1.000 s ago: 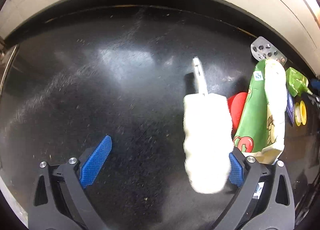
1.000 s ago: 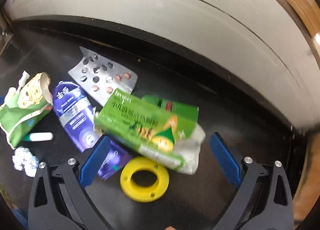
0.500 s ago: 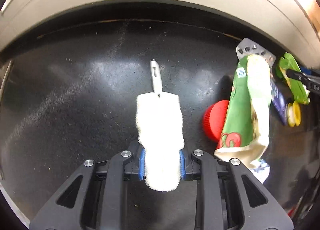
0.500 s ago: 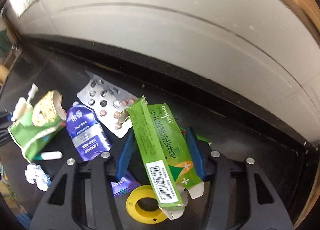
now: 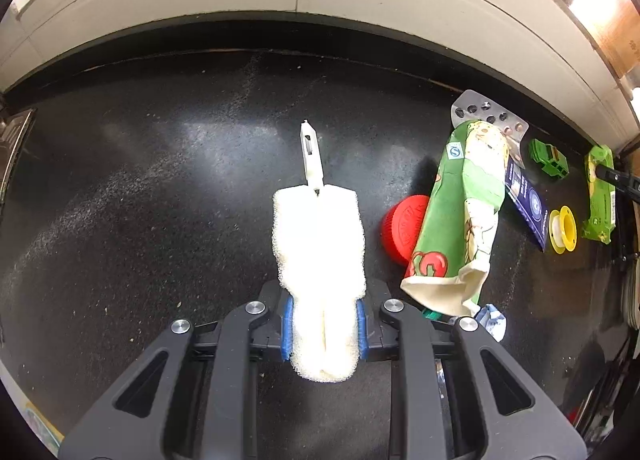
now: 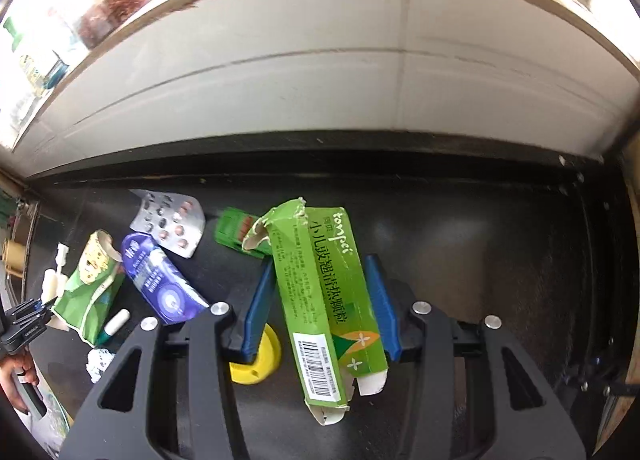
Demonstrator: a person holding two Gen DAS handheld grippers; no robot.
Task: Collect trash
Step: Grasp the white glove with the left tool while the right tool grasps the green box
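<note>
While the left hand-held gripper (image 5: 322, 330) clamped the white sponge brush (image 5: 319, 260) above the bench (image 5: 140, 199), the right hand-held gripper (image 6: 316, 308) was closing on the torn green carton (image 6: 326, 300); overtightening could crush it, letting it slip.

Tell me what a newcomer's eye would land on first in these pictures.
The white sponge brush stands out against the black counter, clamped in the left tongs. The right tongs are closing on a torn green box. Between them lies litter: a green pouch, a red cap, a pill sheet.
</note>
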